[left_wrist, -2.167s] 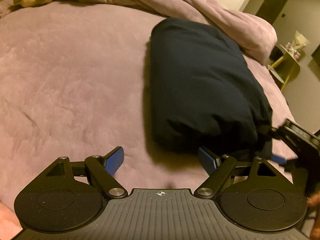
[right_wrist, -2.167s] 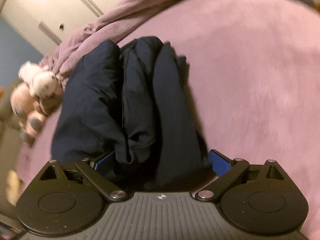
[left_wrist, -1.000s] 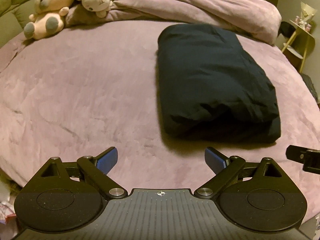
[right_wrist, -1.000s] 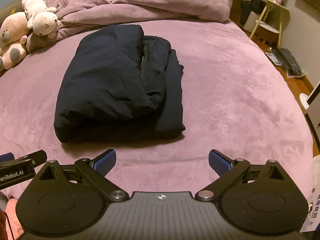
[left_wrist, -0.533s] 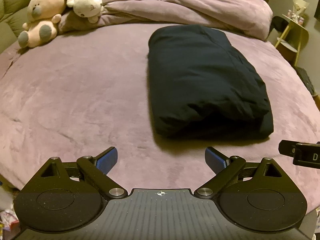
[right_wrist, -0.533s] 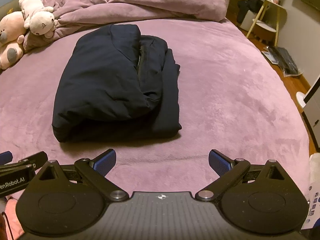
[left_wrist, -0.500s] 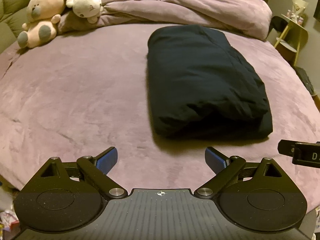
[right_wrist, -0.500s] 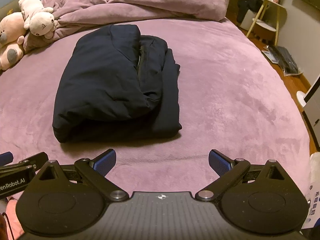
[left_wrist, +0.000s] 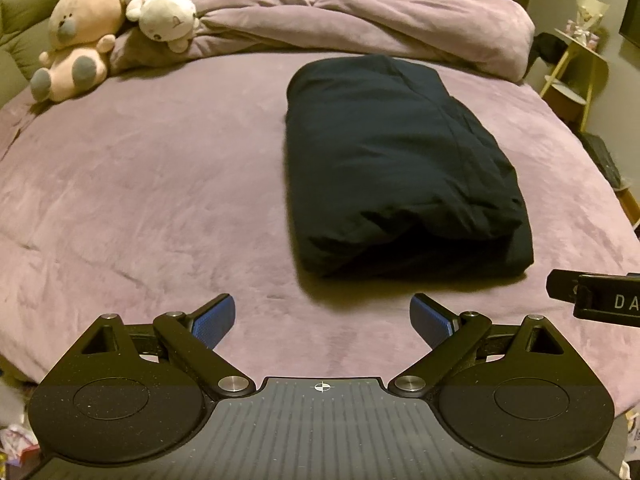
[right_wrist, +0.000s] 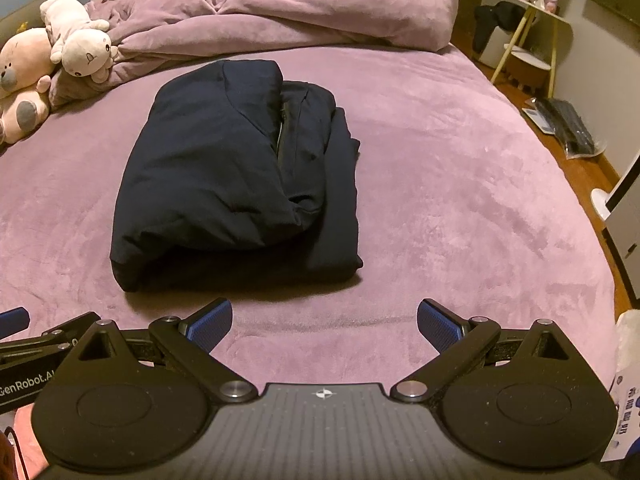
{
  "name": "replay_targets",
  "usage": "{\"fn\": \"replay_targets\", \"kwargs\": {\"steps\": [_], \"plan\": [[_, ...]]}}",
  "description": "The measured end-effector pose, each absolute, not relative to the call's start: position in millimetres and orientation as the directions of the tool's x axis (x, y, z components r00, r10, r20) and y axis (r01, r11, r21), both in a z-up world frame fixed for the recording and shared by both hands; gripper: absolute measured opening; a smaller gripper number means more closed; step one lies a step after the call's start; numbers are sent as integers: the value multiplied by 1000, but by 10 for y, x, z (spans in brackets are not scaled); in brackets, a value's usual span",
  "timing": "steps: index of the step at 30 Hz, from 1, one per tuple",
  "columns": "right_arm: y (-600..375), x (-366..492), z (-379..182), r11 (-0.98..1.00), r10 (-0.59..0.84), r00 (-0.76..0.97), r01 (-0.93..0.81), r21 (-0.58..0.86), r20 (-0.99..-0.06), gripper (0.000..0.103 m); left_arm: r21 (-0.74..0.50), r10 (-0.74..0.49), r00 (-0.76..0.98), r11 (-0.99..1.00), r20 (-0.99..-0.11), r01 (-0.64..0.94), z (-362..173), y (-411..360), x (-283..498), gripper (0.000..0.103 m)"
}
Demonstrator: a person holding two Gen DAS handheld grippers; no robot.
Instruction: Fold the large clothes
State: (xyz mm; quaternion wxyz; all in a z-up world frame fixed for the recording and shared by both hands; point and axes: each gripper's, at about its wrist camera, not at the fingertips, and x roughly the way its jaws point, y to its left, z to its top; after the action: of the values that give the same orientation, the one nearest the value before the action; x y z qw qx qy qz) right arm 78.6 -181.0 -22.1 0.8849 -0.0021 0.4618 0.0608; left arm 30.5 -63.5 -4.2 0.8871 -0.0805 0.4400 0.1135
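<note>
A dark navy jacket [left_wrist: 396,168] [right_wrist: 240,184] lies folded into a thick rectangular bundle on the purple bed [left_wrist: 160,184] [right_wrist: 460,200]. My left gripper [left_wrist: 323,320] hangs open over the bed's near edge, short of the bundle and a little to its left, with nothing between its blue pads. My right gripper [right_wrist: 325,322] is also open and empty, held back from the bundle's near right corner. The tip of the right gripper shows at the right edge of the left wrist view.
A rumpled purple duvet [left_wrist: 360,28] [right_wrist: 280,16] lies along the far side of the bed. Two plush toys [left_wrist: 104,28] [right_wrist: 48,60] sit at the far left. A yellow side table [left_wrist: 576,68] [right_wrist: 532,36] stands to the right, with dark items on the wooden floor [right_wrist: 568,128].
Both grippers have let go of the jacket and pulled back and up from it; over the last half second the views hardly shift.
</note>
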Motion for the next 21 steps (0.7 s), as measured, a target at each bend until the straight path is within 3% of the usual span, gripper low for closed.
{"fn": "replay_targets", "kwargs": {"steps": [21], "plan": [[-1819, 774, -197, 992, 109, 569, -116, 51, -815, 99, -54, 115, 590, 964, -799, -262, -5, -661, 296, 98]]}}
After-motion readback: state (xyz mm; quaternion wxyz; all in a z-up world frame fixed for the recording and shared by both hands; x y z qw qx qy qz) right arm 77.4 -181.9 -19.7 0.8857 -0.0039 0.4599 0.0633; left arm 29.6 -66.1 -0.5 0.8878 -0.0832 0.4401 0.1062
